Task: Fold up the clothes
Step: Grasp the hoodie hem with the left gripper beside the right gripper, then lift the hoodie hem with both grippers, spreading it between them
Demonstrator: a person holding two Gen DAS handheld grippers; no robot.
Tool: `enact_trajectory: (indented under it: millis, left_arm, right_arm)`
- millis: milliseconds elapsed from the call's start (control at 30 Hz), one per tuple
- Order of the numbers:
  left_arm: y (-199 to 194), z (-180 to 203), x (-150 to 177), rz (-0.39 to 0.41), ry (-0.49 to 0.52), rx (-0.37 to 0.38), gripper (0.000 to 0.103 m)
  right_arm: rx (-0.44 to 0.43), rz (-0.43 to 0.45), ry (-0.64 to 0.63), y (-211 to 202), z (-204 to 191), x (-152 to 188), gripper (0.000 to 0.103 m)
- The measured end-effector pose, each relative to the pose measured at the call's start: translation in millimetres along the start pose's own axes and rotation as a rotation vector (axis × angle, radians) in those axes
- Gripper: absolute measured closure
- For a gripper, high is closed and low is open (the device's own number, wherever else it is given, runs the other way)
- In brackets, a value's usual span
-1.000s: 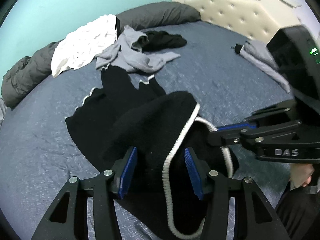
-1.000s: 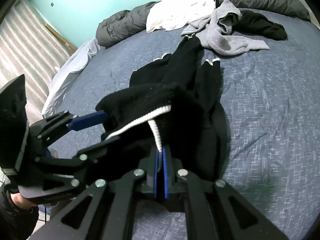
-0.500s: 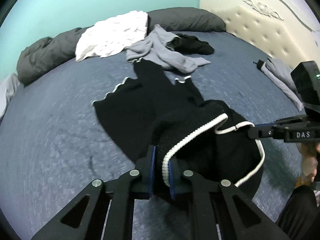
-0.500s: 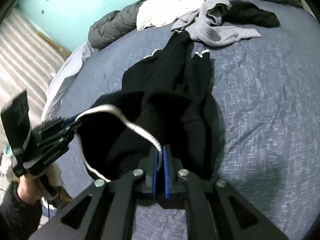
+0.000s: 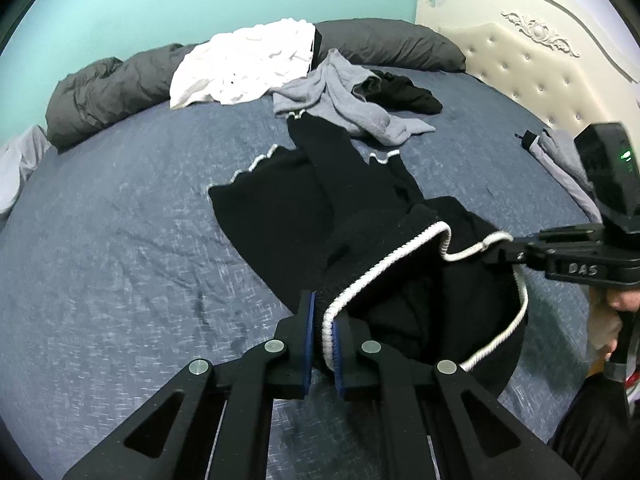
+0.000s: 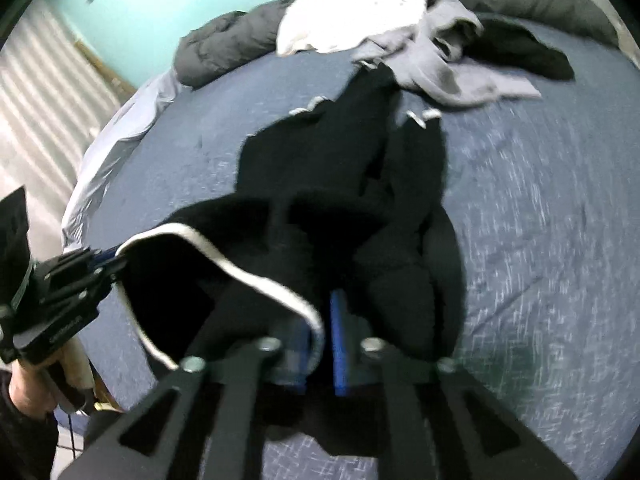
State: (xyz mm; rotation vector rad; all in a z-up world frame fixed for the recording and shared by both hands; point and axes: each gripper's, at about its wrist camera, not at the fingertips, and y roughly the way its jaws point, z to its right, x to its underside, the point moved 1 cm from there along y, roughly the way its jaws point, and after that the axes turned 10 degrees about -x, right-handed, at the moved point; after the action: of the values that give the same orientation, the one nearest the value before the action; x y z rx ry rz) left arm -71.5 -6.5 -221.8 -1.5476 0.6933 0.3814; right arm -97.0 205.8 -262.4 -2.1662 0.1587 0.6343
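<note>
A black knit garment (image 5: 280,208) with white trim lies stretched out on the blue bed (image 5: 120,240), its near end lifted. My left gripper (image 5: 324,336) is shut on the white-trimmed edge (image 5: 384,264). To the right, my right gripper (image 5: 500,249) is shut on the same trim further along. In the blurred right wrist view, the right gripper (image 6: 322,332) pinches the trim, and the black garment (image 6: 340,160) runs away toward the pile. The left gripper (image 6: 110,260) holds the edge at the left. The trimmed edge hangs open between the two grippers.
At the far side lie a grey garment (image 5: 344,108), a white one (image 5: 248,64) and a small black one (image 5: 400,92), against dark grey pillows (image 5: 112,92). A tufted headboard (image 5: 520,64) stands right, with a folded grey item (image 5: 560,160) below it. A person's hand (image 6: 28,388) holds the left gripper.
My left gripper has shut on the white trim. Both grippers have drawn apart, pulling the trimmed edge wider. The right wrist view is now blurred by motion.
</note>
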Motion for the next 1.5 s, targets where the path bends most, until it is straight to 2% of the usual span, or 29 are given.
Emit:
enact_trajectory:
  millis: [167, 333, 700, 1033, 1267, 1400, 1500]
  left_arm:
    - [-42, -12, -18, 0.051, -0.062, 0.029, 0.096]
    - [-97, -17, -49, 0.127, -0.038, -0.003, 0.097]
    - [-235, -37, -146, 0.325, -0.065, -0.016, 0.097]
    - [-361, -57, -207, 0.491, -0.062, -0.058, 0.097]
    - [-446, -61, -214, 0.603, -0.033, -0.087, 0.097]
    - [-468, -59, -207, 0.625, -0.028, -0.084, 0.097]
    - [-477, -56, -199, 0.632, -0.025, -0.086, 0.097]
  right_arm:
    - [0.007, 0.070, -0.104, -35, -34, -16, 0.099]
    - [0.030, 0.156, -0.180, -93, -72, -43, 0.100]
    - [0.068, 0.390, -0.325, -229, -167, -110, 0.100]
    - [0.072, 0.547, -0.446, -338, -247, -154, 0.100]
    - [0.064, 0.625, -0.519, -403, -294, -166, 0.100]
    - [0.054, 0.652, -0.550, -430, -315, -156, 0.100]
    - [0.055, 0.655, -0.559, -436, -323, -146, 0.100]
